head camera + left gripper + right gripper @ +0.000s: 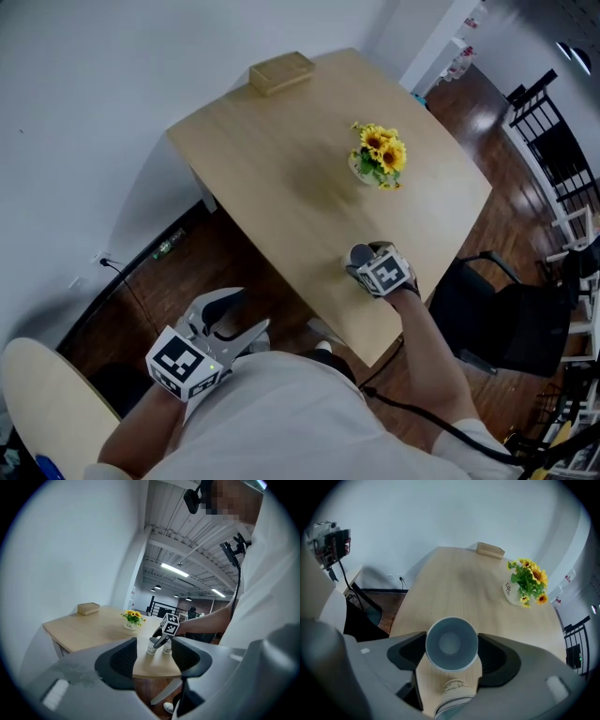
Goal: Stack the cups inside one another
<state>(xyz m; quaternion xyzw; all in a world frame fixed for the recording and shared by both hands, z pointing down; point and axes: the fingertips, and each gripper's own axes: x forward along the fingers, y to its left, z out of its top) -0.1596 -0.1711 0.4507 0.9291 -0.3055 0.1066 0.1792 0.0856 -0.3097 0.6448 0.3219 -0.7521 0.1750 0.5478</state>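
A white paper cup stands upright near the front edge of the wooden table, and I look straight into its mouth. My right gripper points steeply down over it, with both pads against the cup's sides. A second paper cup with print sits right beside it, closer to the table edge. In the left gripper view both cups stand side by side under the right gripper. My left gripper hangs off the table at the lower left, open and with nothing in it.
A small pot of sunflowers stands mid-table on the right. A flat wooden box lies at the far corner. A black chair is beside the table's right edge. A round pale tabletop sits at the lower left.
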